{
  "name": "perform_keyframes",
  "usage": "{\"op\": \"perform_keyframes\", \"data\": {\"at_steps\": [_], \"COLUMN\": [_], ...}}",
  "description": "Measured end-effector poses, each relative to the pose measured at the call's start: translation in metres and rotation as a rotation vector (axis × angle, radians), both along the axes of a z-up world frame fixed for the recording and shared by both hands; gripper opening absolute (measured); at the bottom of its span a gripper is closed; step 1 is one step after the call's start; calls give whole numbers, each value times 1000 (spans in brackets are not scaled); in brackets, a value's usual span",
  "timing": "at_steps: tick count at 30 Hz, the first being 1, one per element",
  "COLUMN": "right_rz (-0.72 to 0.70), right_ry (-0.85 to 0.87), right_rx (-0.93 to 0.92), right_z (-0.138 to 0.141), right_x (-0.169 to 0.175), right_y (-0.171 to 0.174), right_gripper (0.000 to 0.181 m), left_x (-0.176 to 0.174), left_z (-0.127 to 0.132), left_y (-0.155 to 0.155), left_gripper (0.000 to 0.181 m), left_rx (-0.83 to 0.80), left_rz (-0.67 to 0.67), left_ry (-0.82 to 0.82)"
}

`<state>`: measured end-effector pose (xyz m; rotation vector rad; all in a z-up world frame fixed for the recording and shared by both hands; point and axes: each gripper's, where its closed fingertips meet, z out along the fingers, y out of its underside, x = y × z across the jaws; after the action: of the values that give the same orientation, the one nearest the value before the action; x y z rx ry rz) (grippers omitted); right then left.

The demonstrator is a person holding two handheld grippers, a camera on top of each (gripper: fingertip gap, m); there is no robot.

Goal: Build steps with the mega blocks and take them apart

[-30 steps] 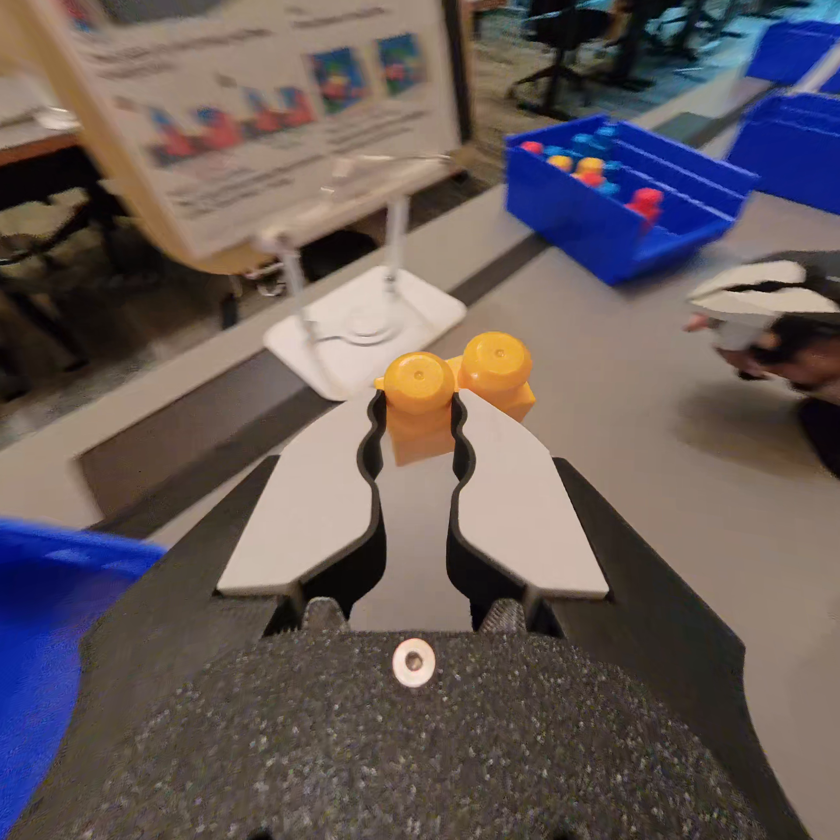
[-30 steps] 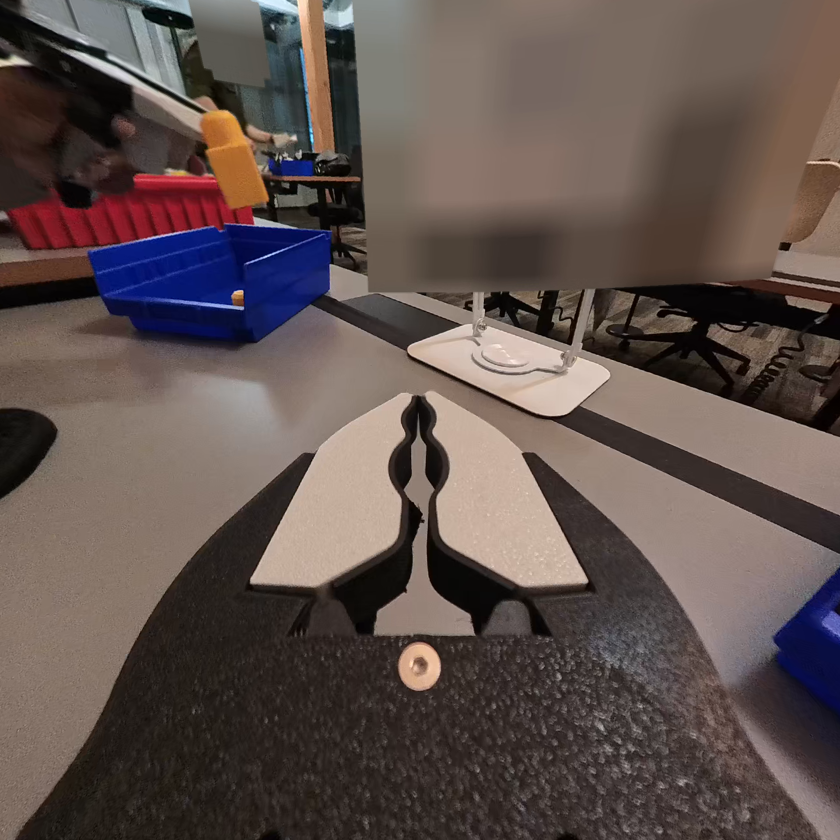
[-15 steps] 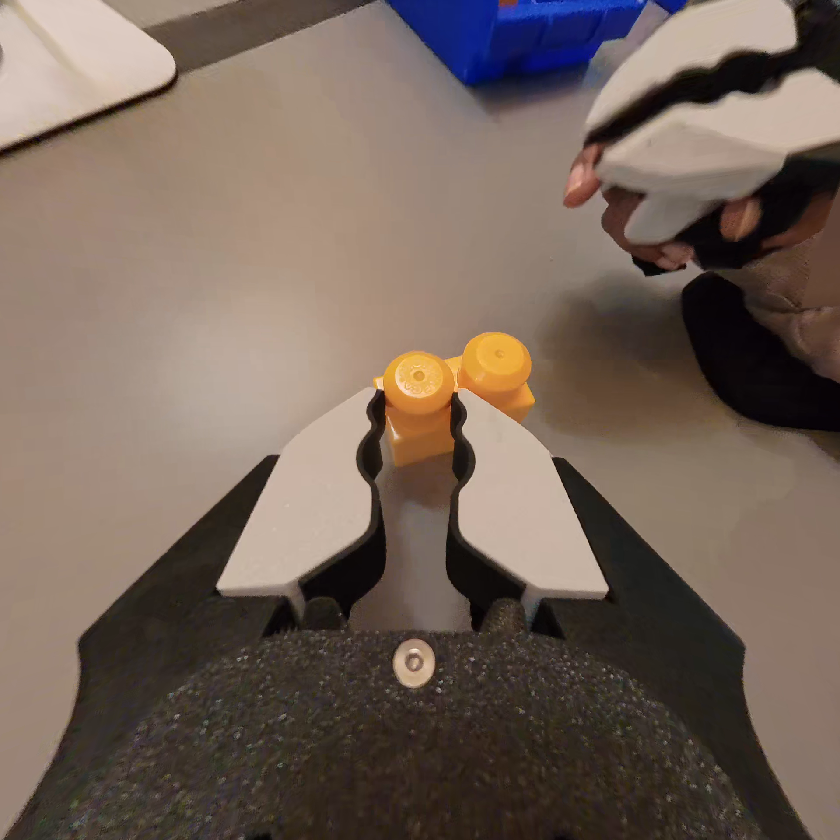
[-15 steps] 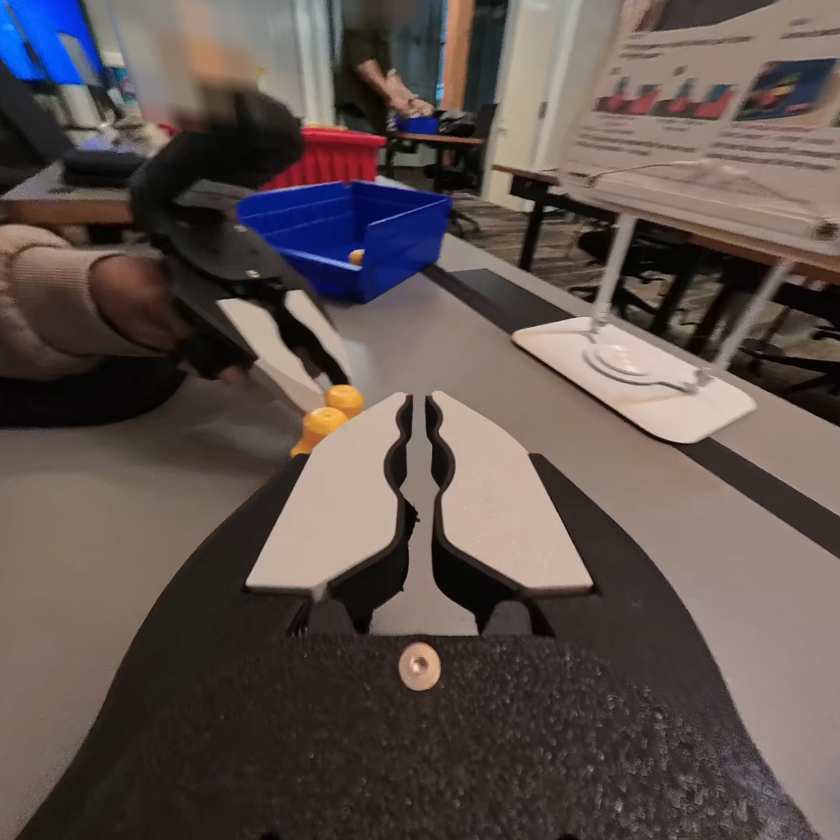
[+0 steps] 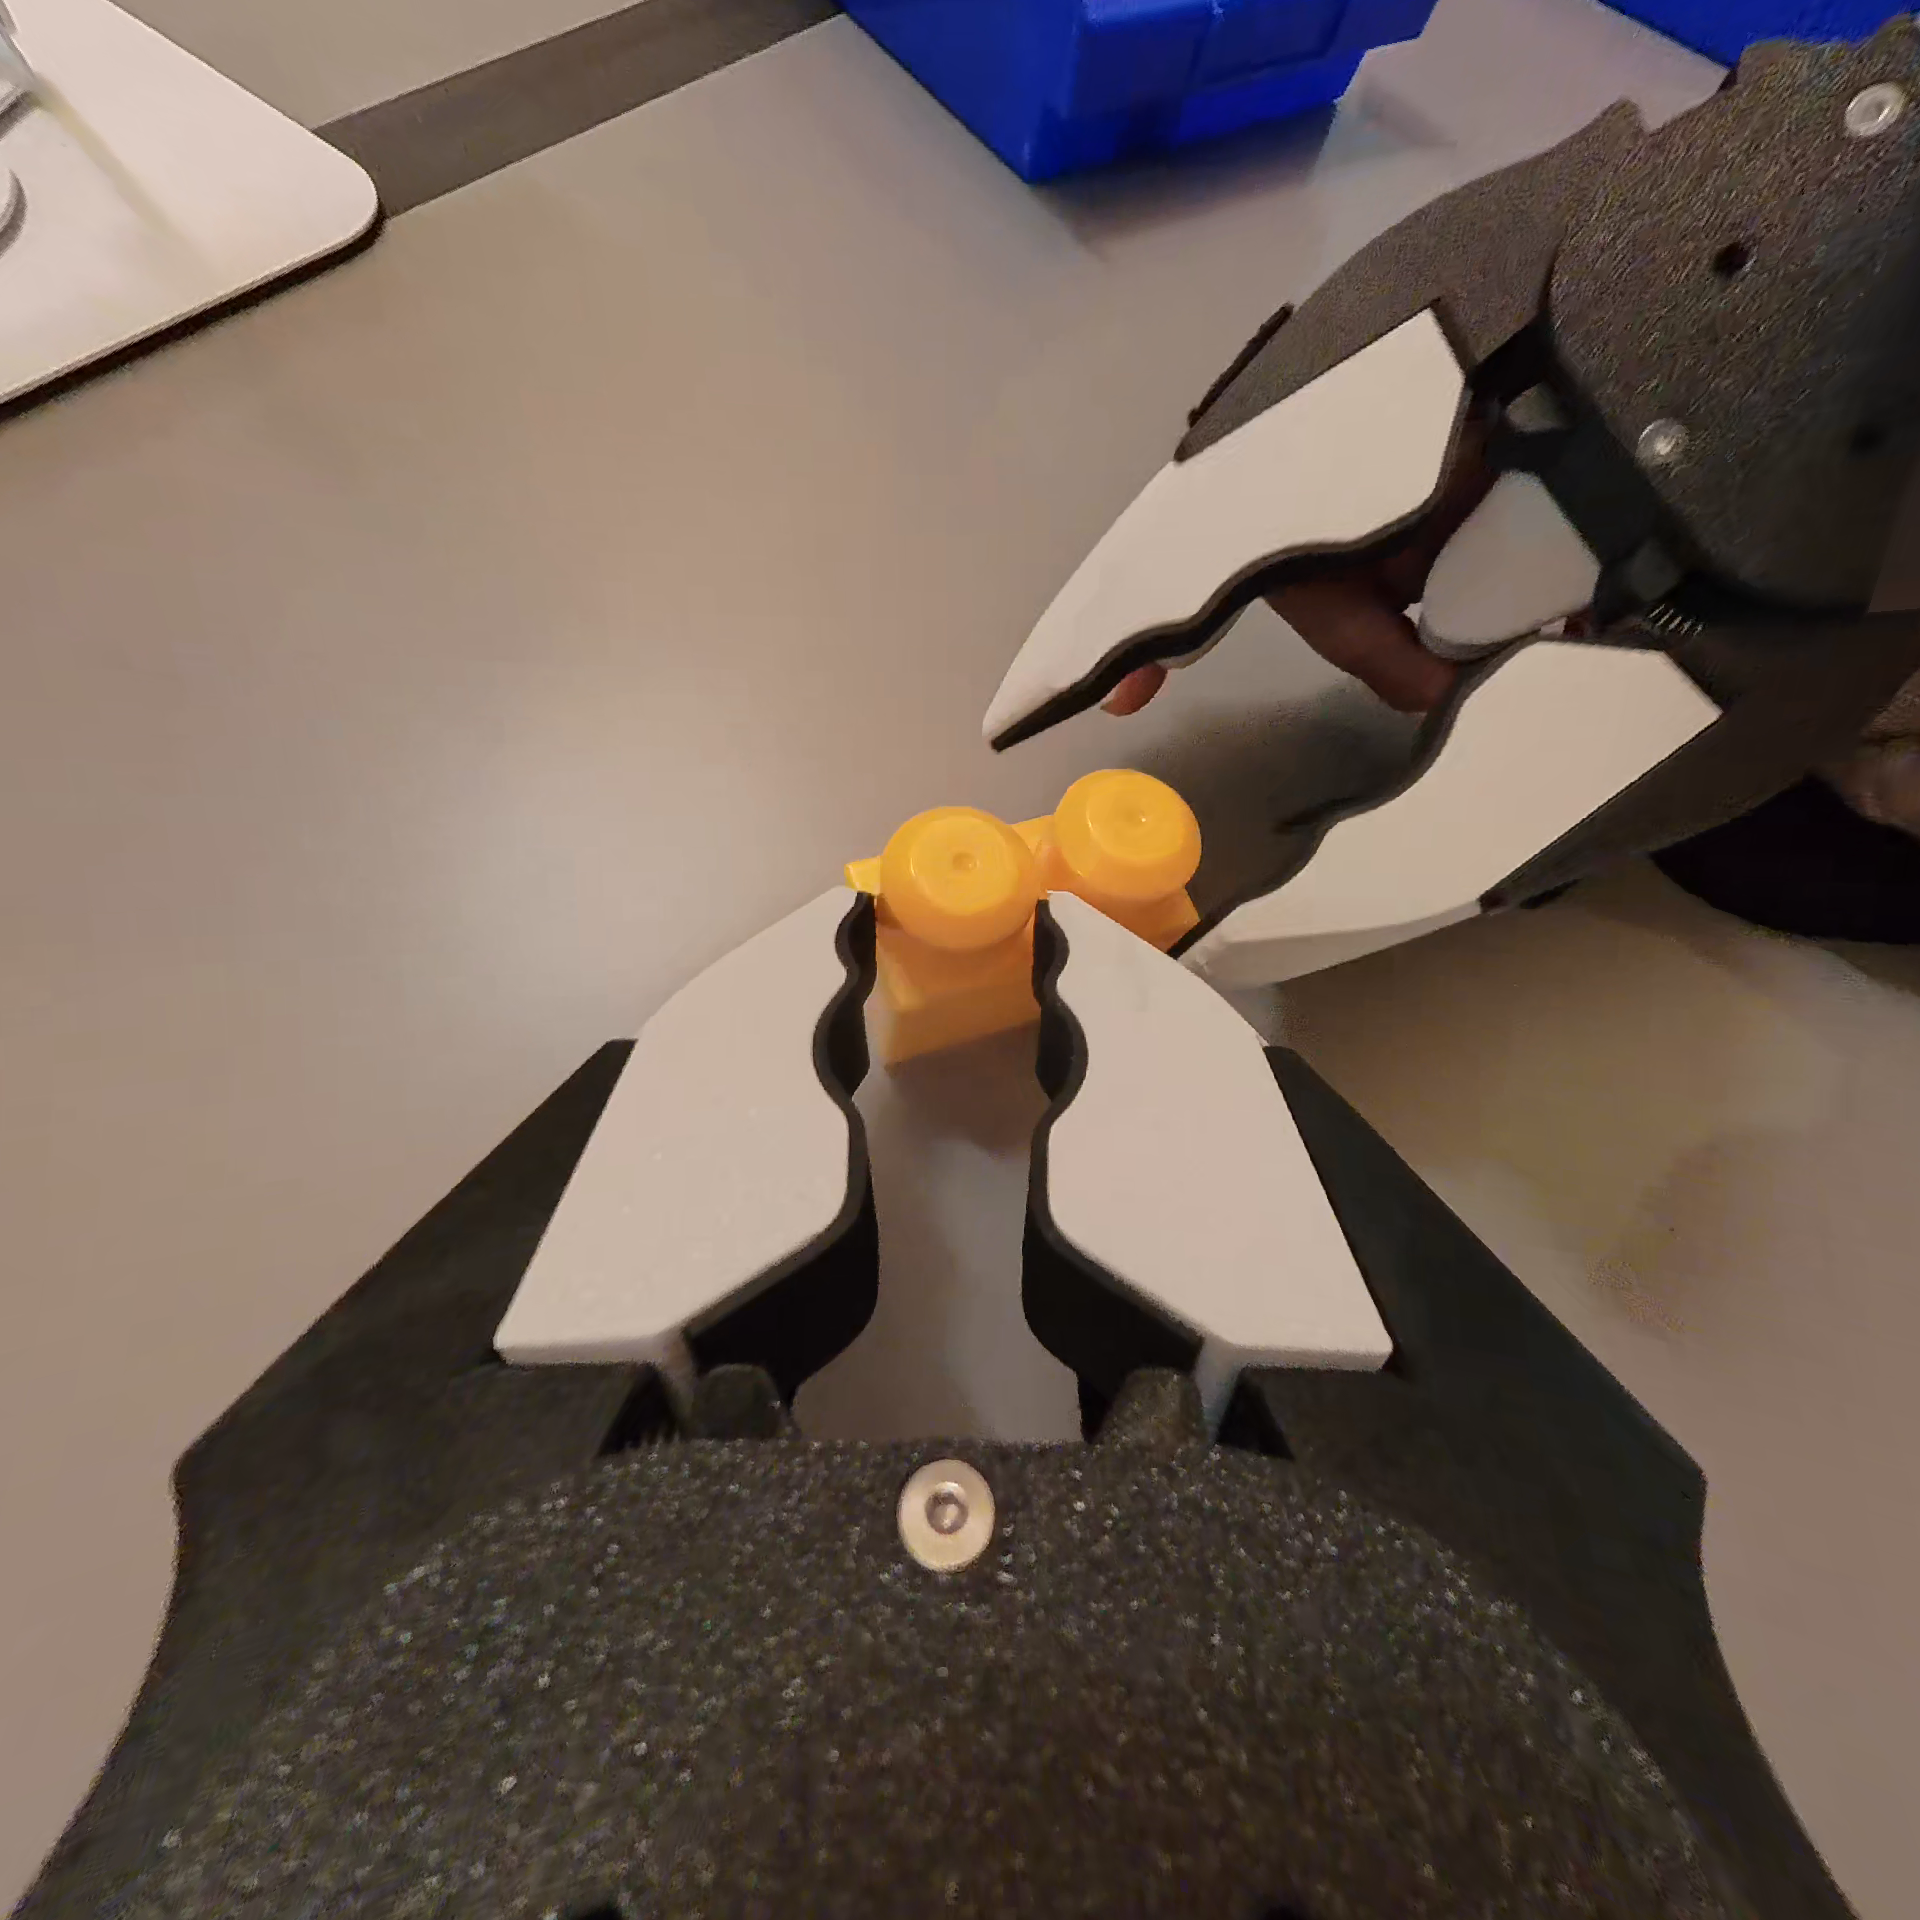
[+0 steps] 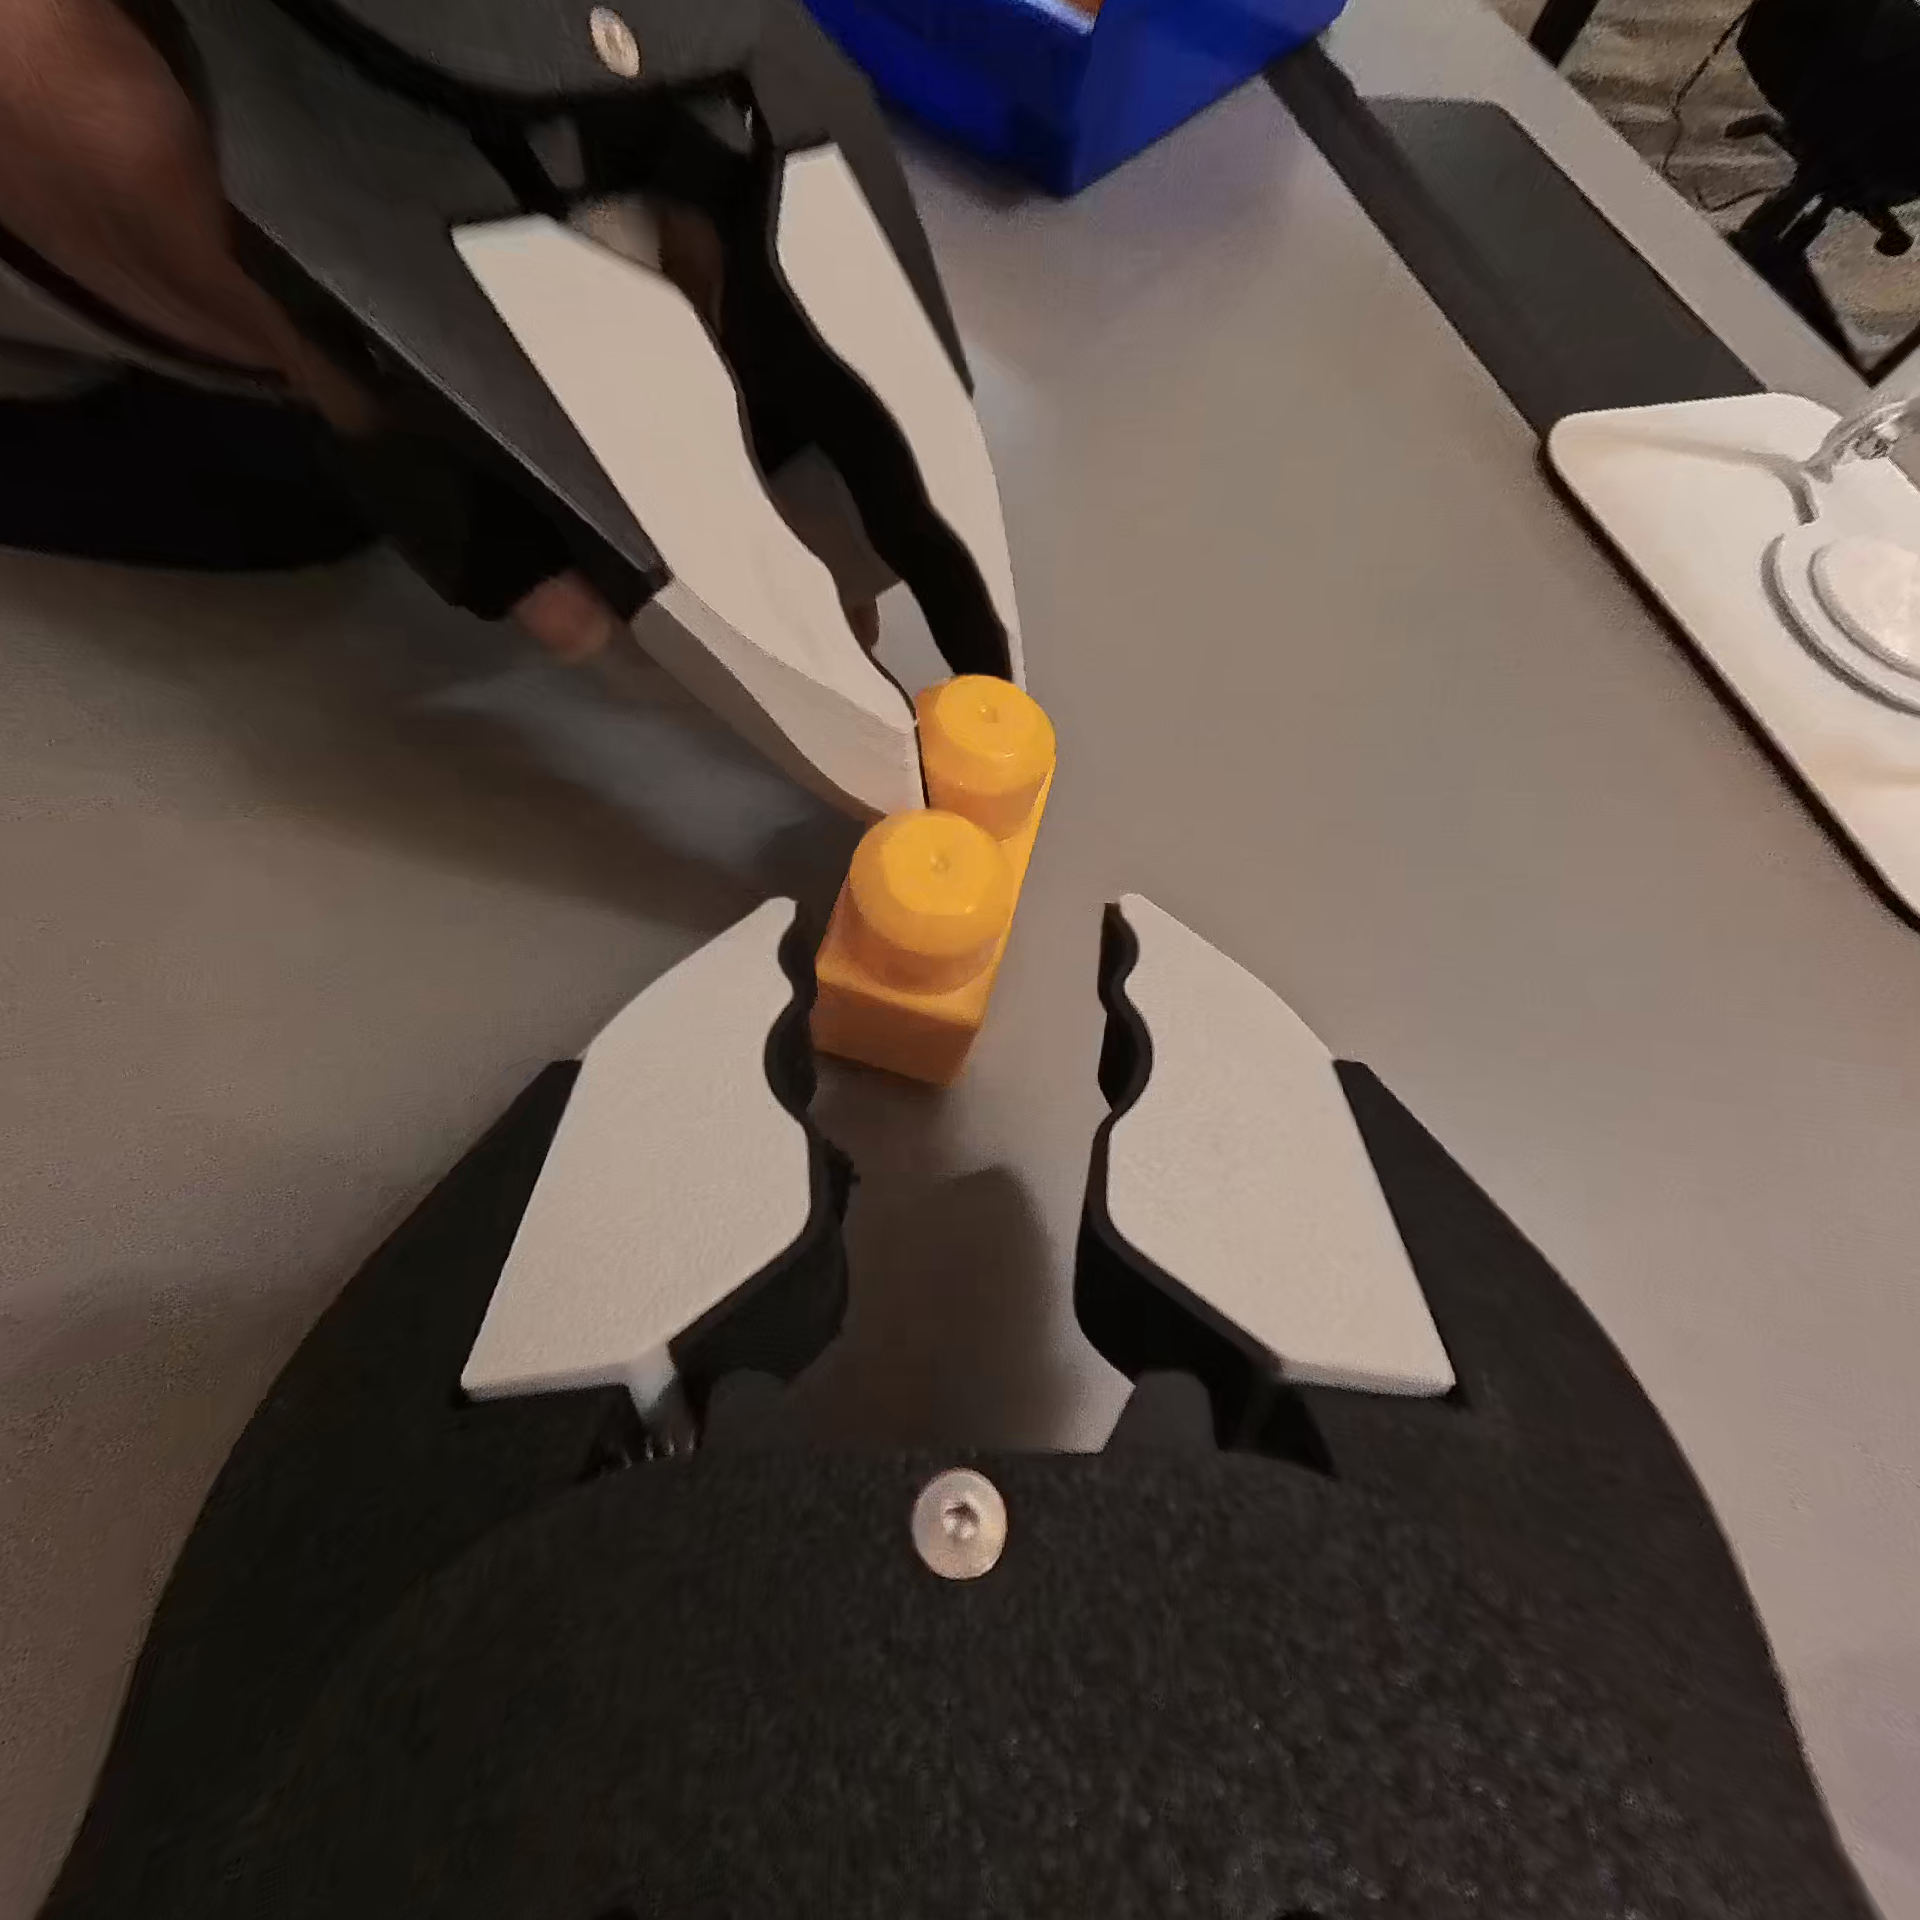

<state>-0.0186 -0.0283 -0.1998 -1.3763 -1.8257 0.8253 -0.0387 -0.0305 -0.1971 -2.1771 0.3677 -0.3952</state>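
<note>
An orange two-stud mega block (image 5: pixel 1127 842) rests on the grey table. My left gripper (image 5: pixel 945 914) is shut on its near stud and holds it from the side. My right gripper (image 5: pixel 1091 842) comes in from the right, open, with one finger above the far stud and the other low beside the block. In the right wrist view the block (image 6: pixel 914 977) lies lengthwise between my open right gripper's (image 6: pixel 951 912) fingers, close to the left one. The left gripper (image 6: pixel 966 738) pinches the far stud there.
A blue bin (image 5: pixel 1122 83) stands at the back of the table and also shows in the right wrist view (image 6: pixel 1060 94). A white stand base (image 5: pixel 156 208) sits at the far left, at the right in the right wrist view (image 6: pixel 1714 540). A dark strip (image 6: pixel 1507 239) runs along the table. My left and right fingertips are right by each other.
My left gripper carried the orange block from the air down onto the table. My right gripper was shut and apart; it has opened and moved up to the block's free end.
</note>
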Motion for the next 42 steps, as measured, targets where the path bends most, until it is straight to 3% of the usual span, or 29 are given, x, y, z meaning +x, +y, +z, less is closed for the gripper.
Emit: {"op": "perform_keyframes", "data": {"at_steps": [6, 11, 13, 17, 20, 24, 30, 36, 39, 42], "right_rz": [104, 253, 290, 285, 263, 237, 189, 184, 179, 173], "right_ry": [-47, -91, -114, -103, -67, 60, 171, 182, 166, 164], "right_rx": [49, 30, 33, 39, -5, -119, -209, -241, -226, -216], "right_z": [-12, -13, -14, -13, -2, 27, 44, 45, 42, 42], "right_x": [4, 18, 21, 19, 22, 26, 30, 30, 31, 31], "right_y": [-10, -11, -10, -10, -9, -8, 2, 2, 2, 3], "right_gripper": [36, 36, 35, 40, 44, 41, 36, 33, 33, 33], "left_x": [1, -28, -69, -190, -264, -313, -324, -336, -337, -340], "left_z": [5, 42, 64, 90, 81, 45, 17, -1, 1, 19], "left_y": [-12, -21, -21, -23, -29, -32, -24, -21, -19, -16], "left_gripper": [40, 46, 45, 44, 45, 47, 44, 30, 29, 29], "left_rx": [-3, 107, 161, 187, 81, -127, -294, -438, -444, -367], "left_rz": [-53, -50, 42, 296, 388, 352, 225, 196, 203, 239], "left_ry": [1, -25, -21, 128, 255, 321, 278, 297, 315, 378]}}
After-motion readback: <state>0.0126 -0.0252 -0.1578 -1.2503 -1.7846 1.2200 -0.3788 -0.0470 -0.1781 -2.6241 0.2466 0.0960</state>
